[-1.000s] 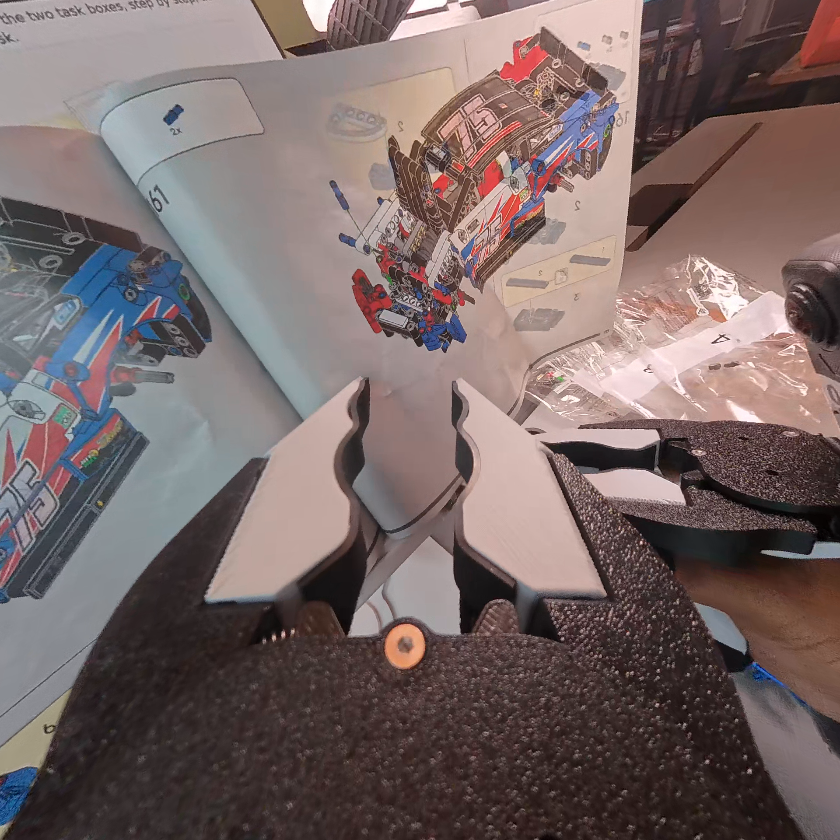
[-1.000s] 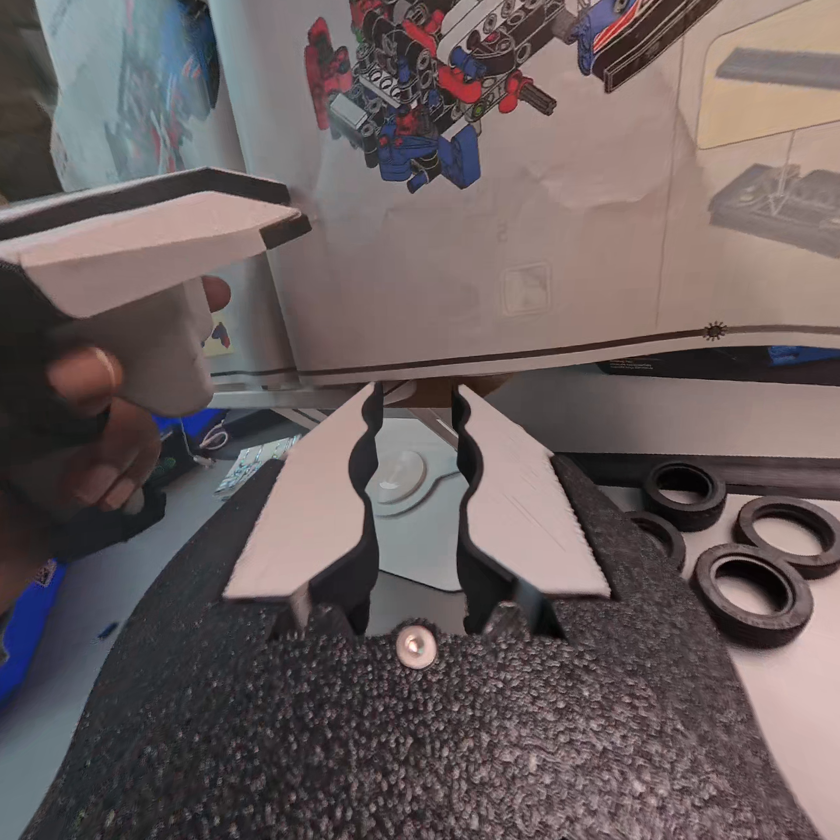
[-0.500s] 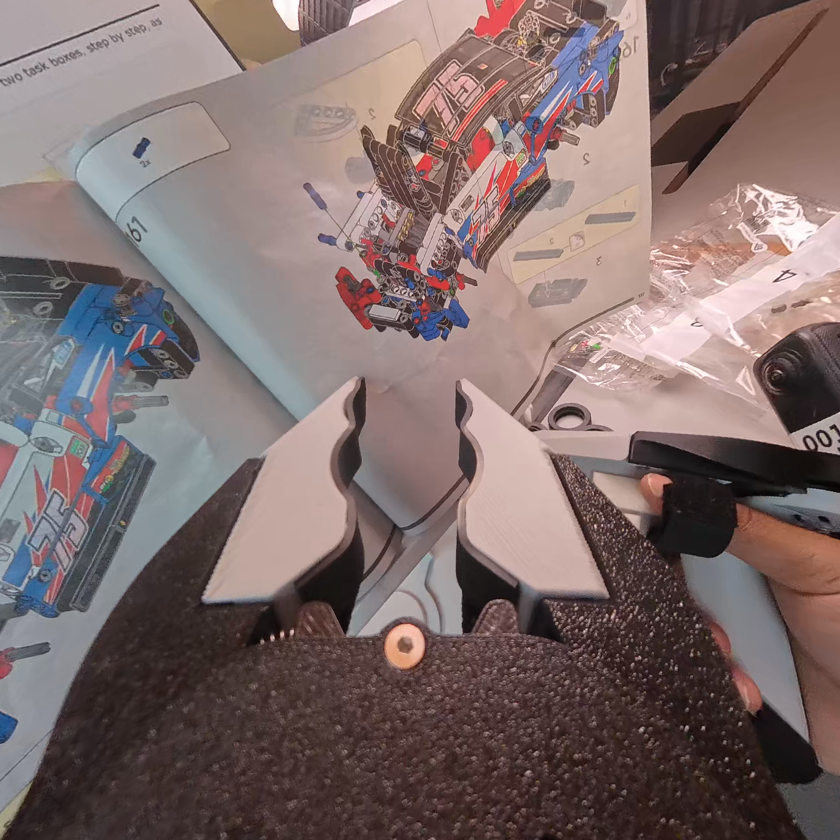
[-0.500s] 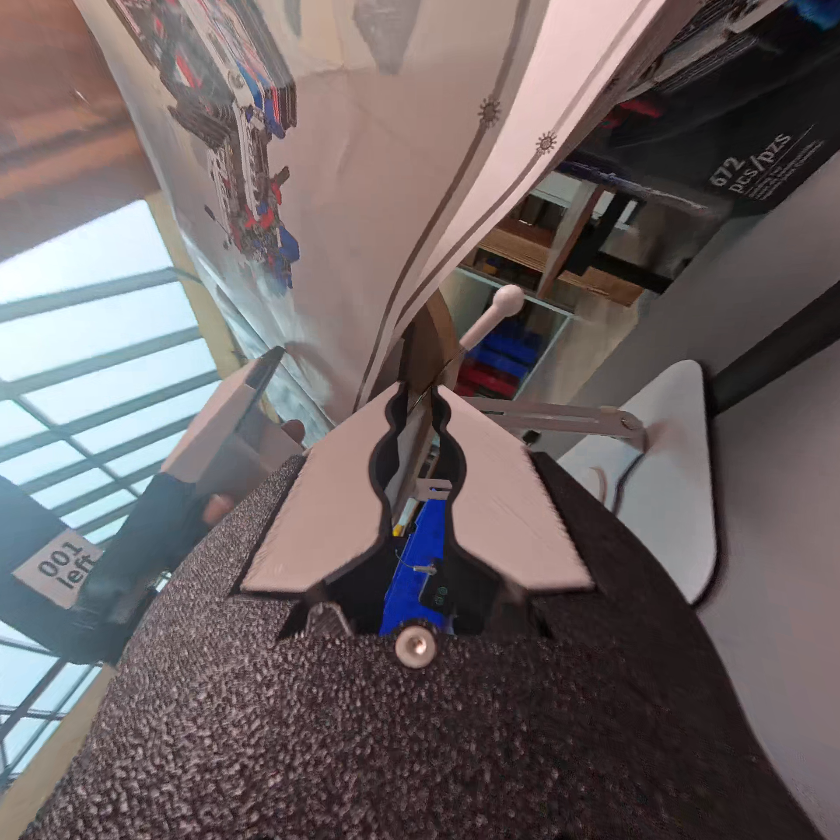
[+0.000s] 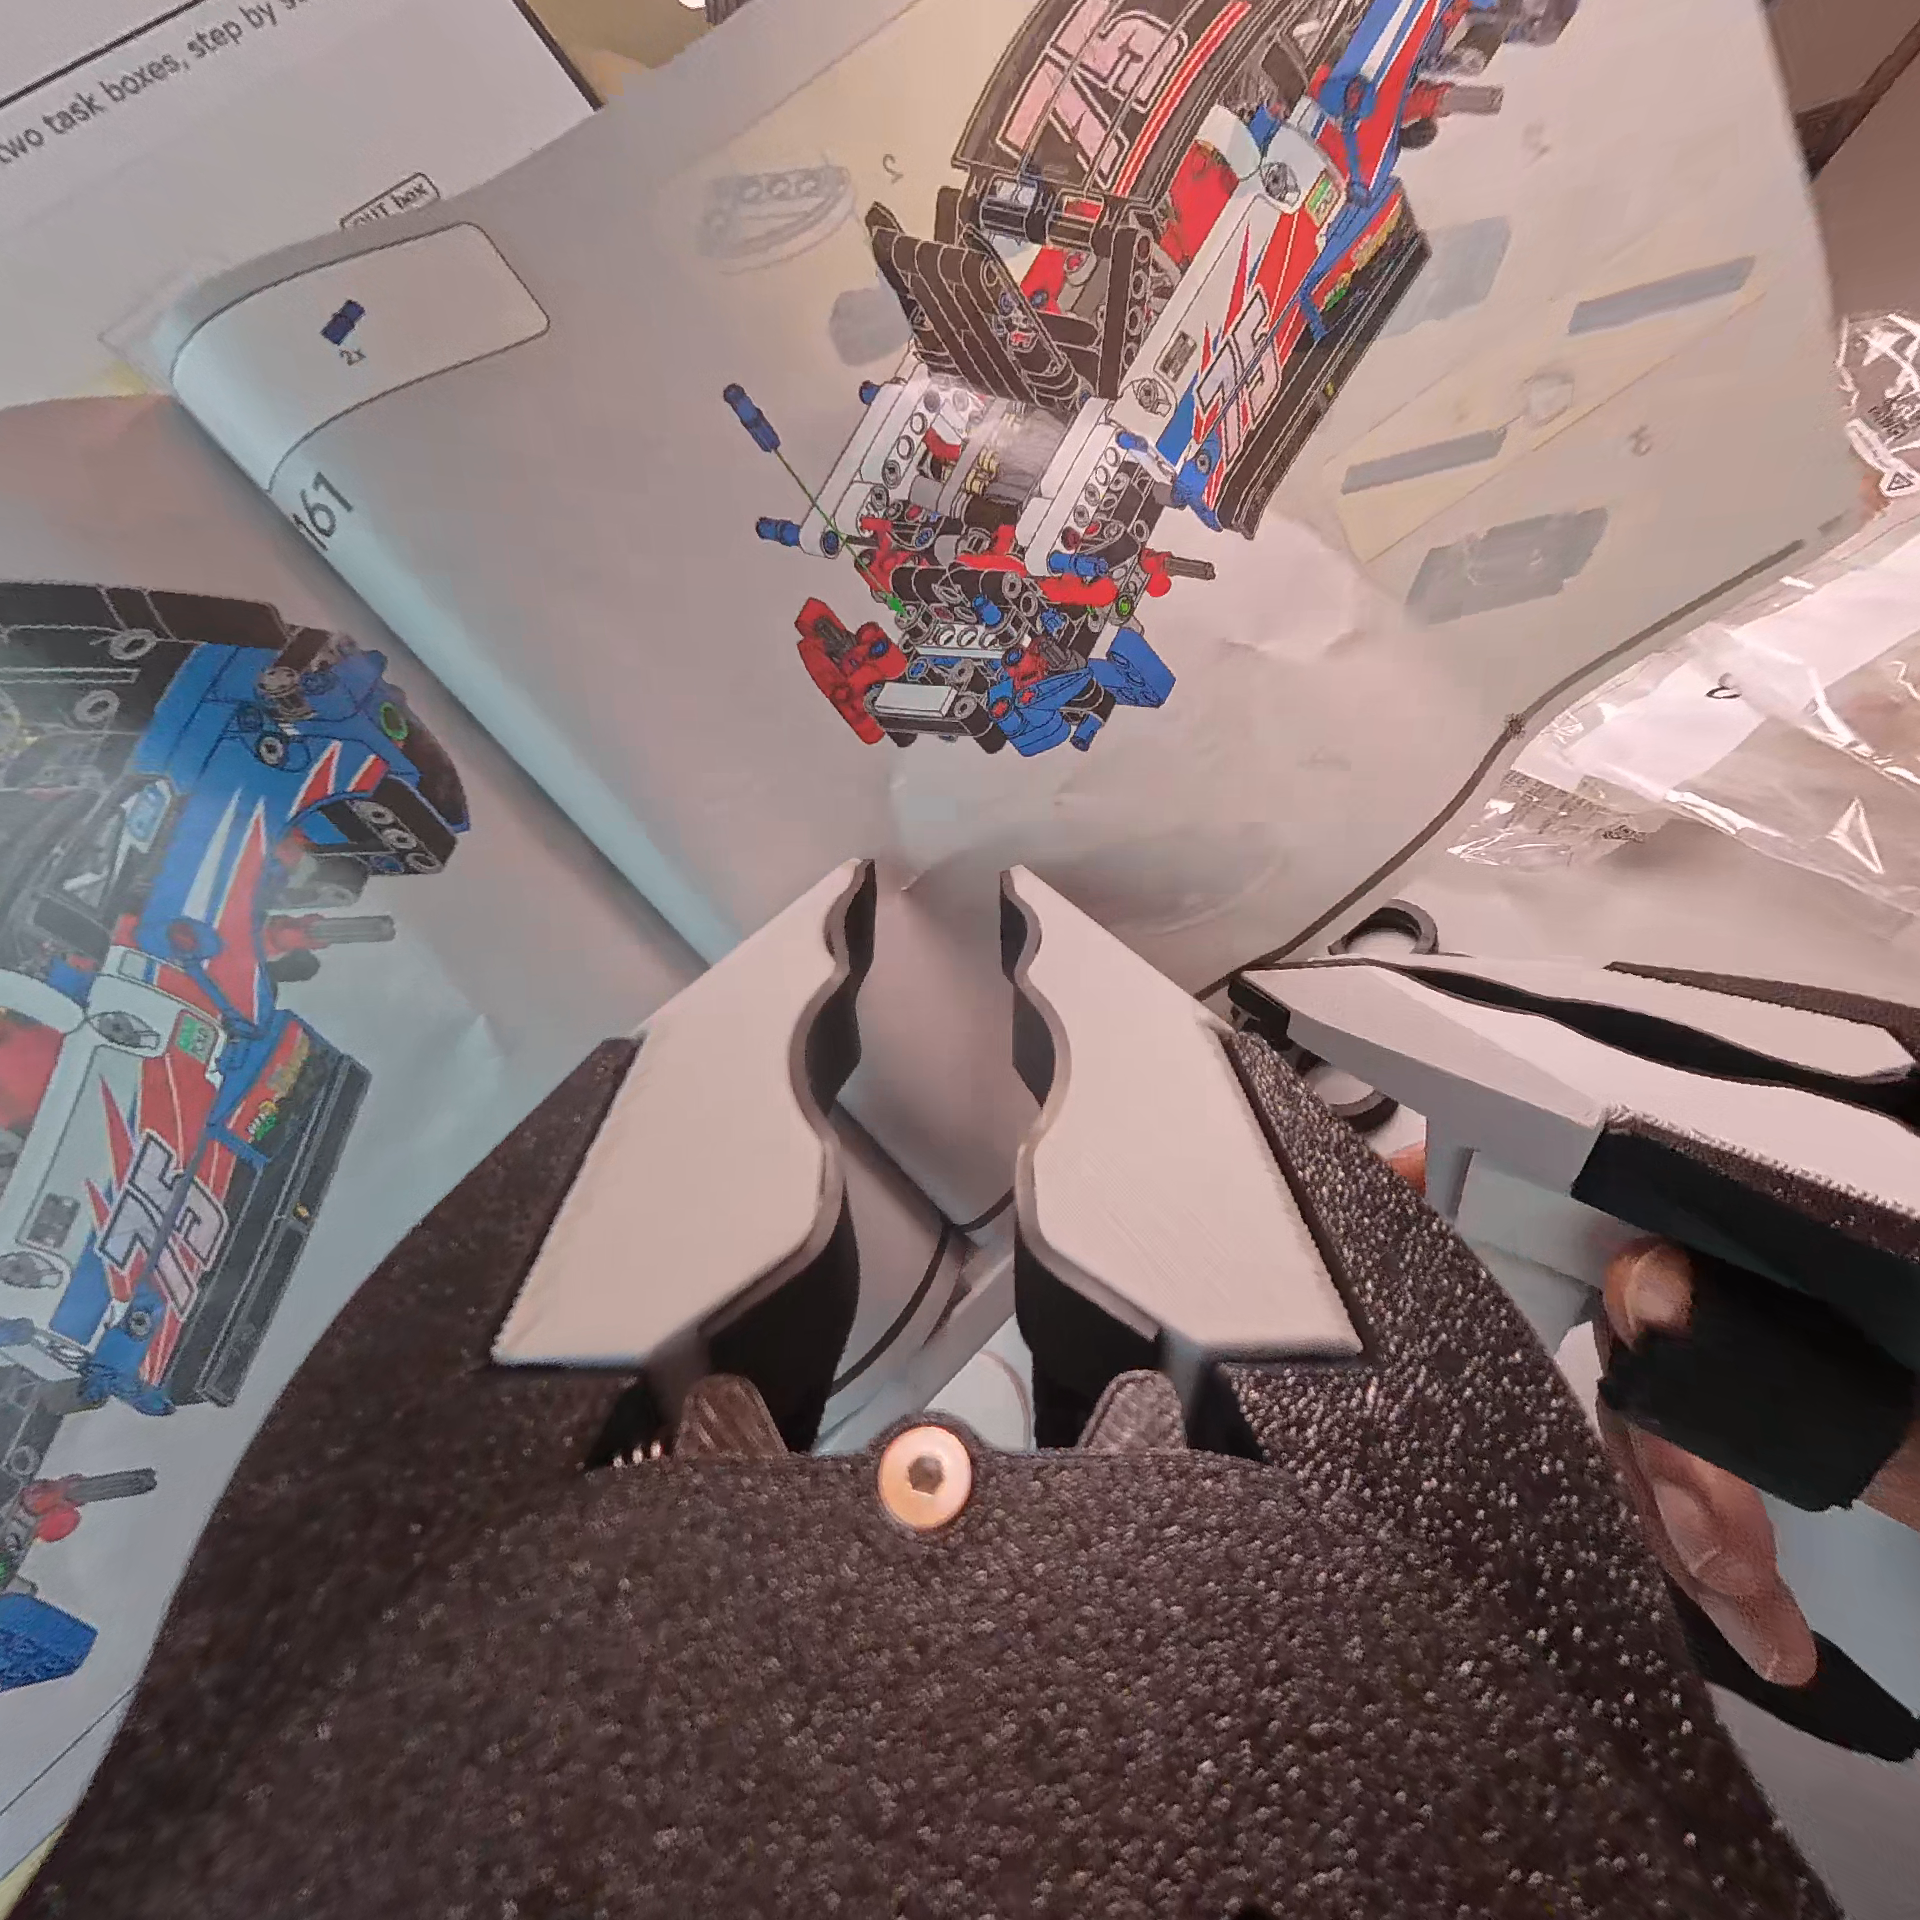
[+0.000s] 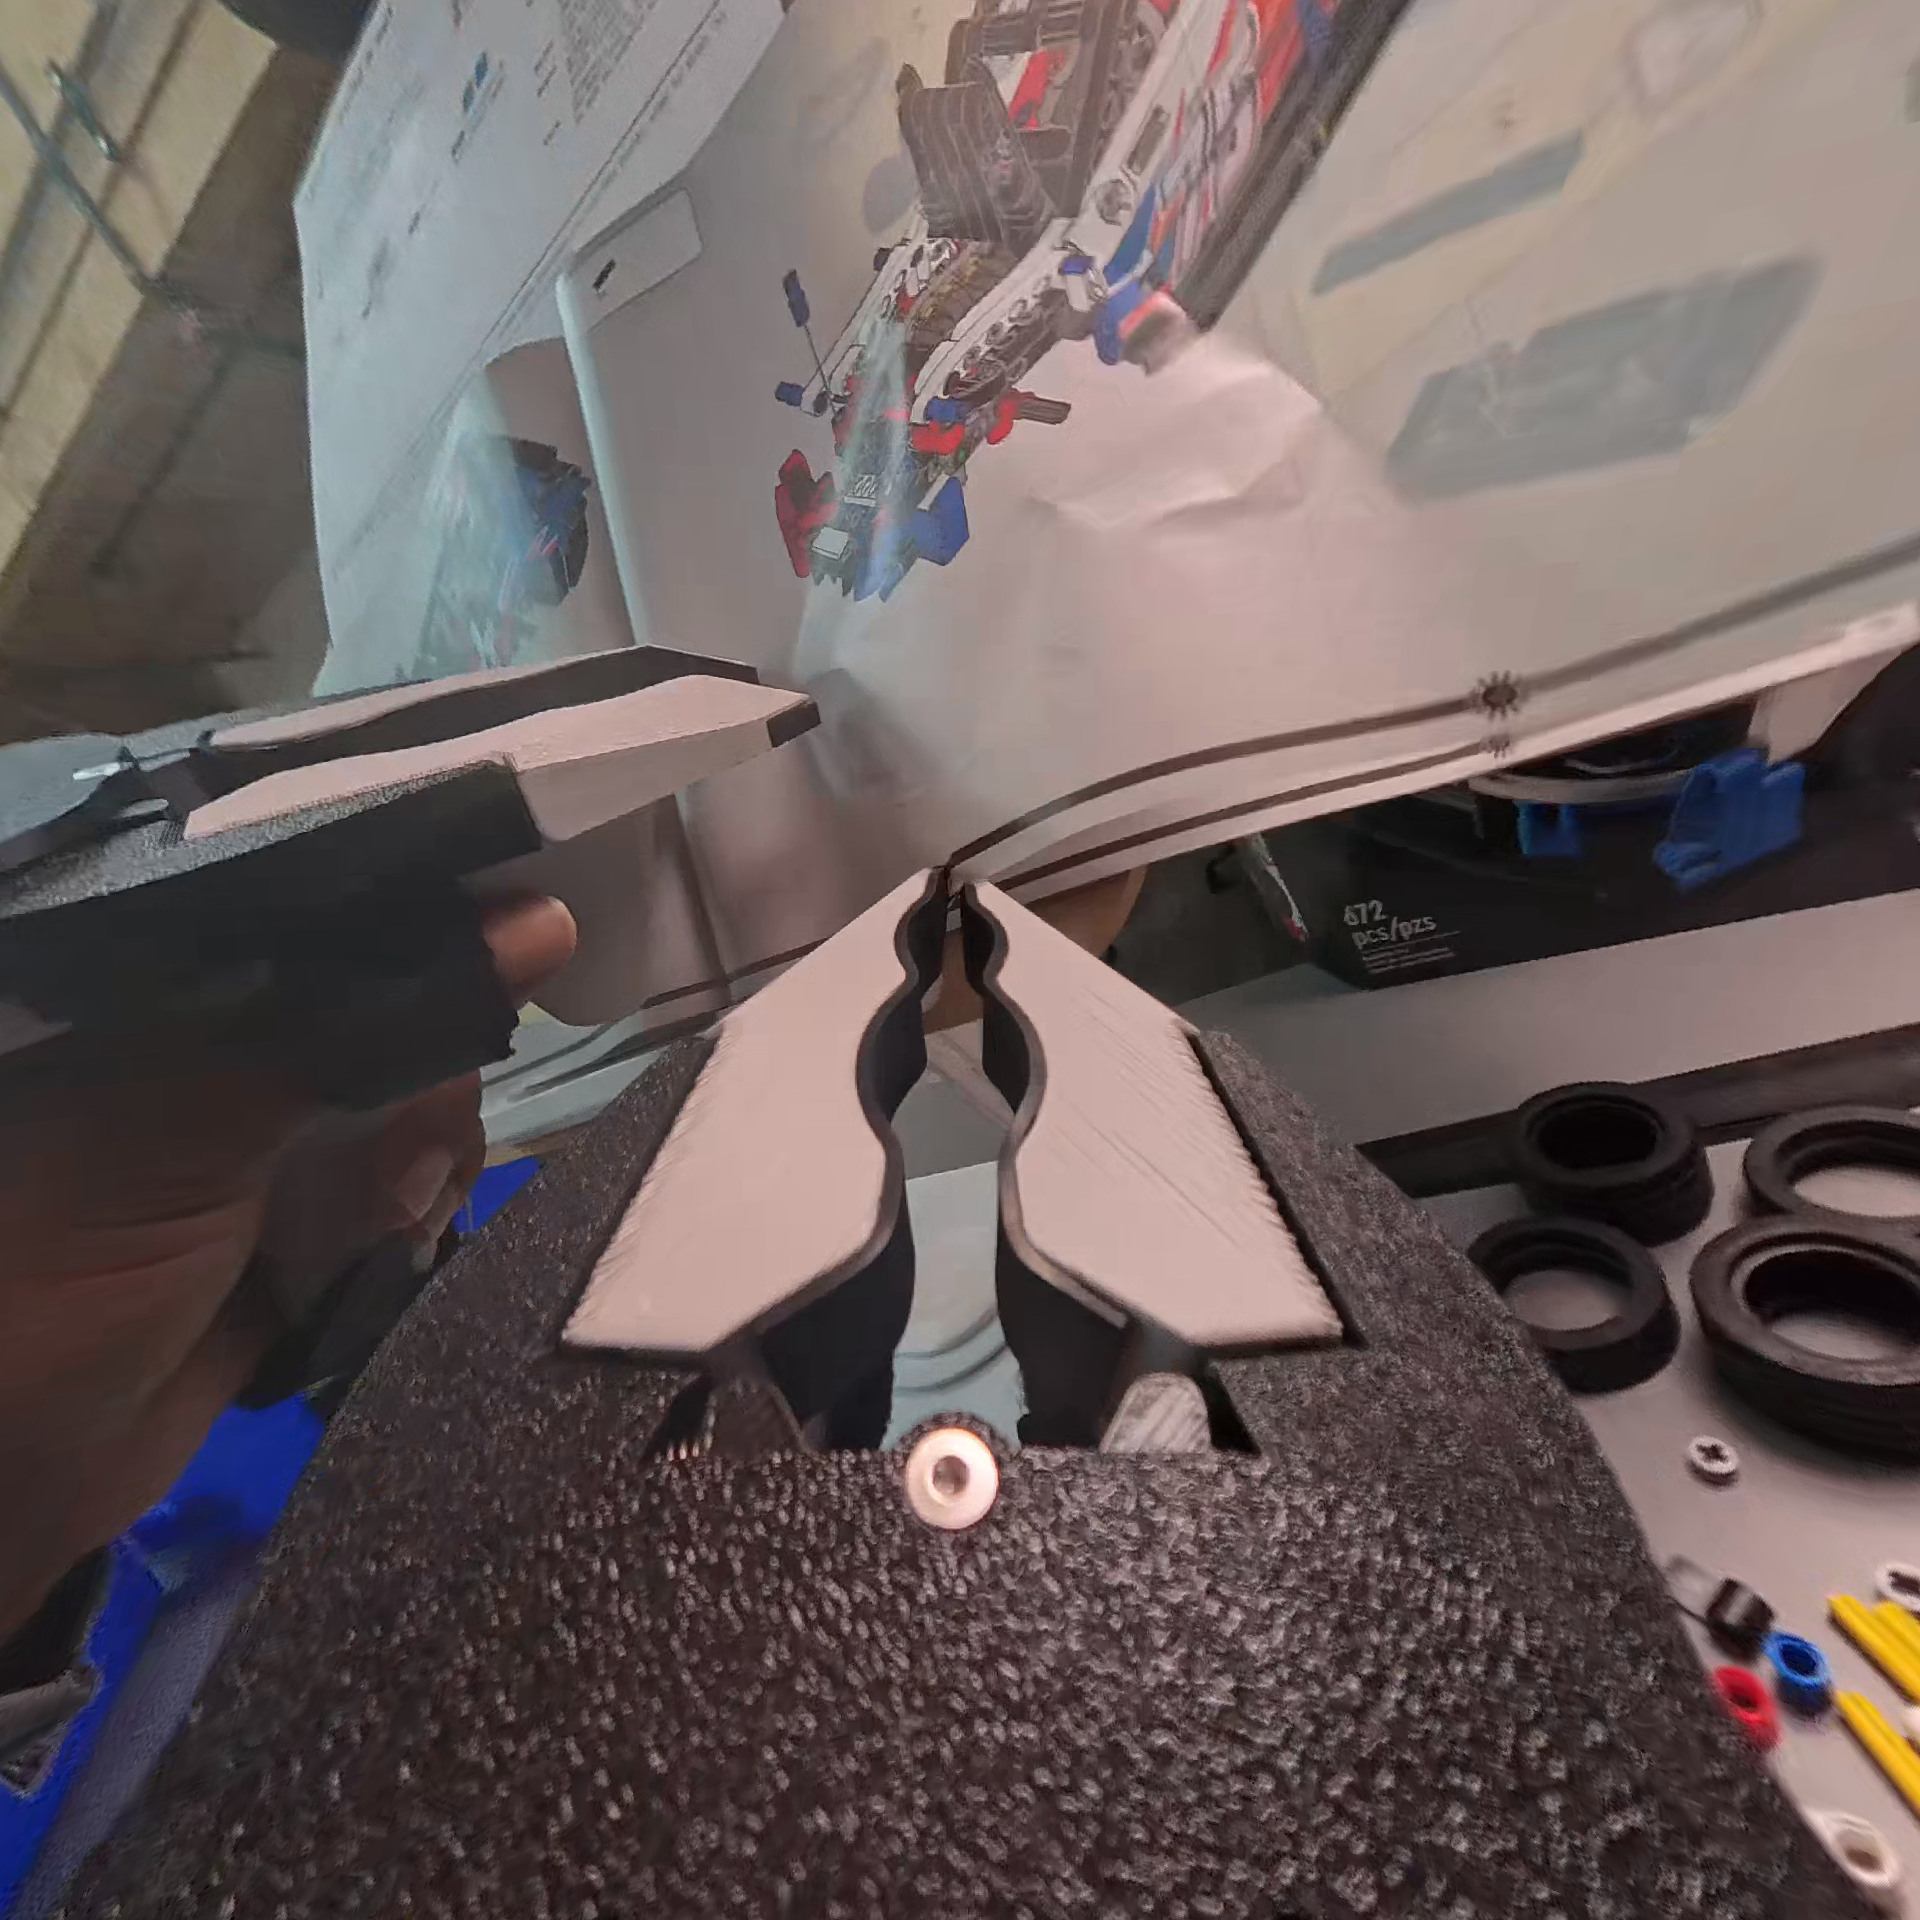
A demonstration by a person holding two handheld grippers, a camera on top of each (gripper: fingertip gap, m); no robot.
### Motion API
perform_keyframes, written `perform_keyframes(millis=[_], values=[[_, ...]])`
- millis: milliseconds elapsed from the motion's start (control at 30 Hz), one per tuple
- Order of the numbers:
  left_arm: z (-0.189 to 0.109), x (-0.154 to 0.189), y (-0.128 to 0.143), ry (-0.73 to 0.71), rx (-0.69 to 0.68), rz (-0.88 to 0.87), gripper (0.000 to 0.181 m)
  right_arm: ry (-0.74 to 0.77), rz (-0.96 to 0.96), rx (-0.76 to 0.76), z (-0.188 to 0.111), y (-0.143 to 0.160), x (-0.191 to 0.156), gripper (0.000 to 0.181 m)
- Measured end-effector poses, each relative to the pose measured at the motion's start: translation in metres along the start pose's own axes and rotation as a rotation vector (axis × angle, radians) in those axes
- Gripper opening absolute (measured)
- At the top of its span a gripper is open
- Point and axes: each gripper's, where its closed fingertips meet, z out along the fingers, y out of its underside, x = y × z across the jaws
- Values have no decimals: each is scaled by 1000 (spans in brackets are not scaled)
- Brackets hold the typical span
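Right tool (image 6: 948,891) pinches the lifted glossy paper instruction-booklet page (image 6: 1195,644) by its bottom edge, straight ahead; left tool (image 5: 937,883) gapes, empty, over that page.

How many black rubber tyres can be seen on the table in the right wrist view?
4 black rubber tyres, right of the hand-held gripper: far left, far right, near left, near right. Others may be hidden.

Left gripper (image 5: 937,883): two light grey fingers with wavy black-edged inner faces, black pebbled body, one copper-toned hex screw. Right gripper (image 6: 945,888): same build, silver screw. Hand (image 5: 1704,1475): black fingerless glove.
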Motion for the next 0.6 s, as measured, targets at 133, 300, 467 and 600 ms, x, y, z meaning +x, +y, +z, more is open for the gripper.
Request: perform_keyframes(millis=[133,300,467,600], values=[[3,-5,0,-22,-6,-10,15,-38,298,-5,-2,17,12,0],[6,-6,0,-32,-12,-11,16,-31,356,65,-11,25,8,0],[6,-2,-1,-19,-10,-5,22,-16,-198,106,-10,-6,-14,0],[7,-2,-1,-19,-7,-3,22,-23,-574,40,1,-29,-45,0]])
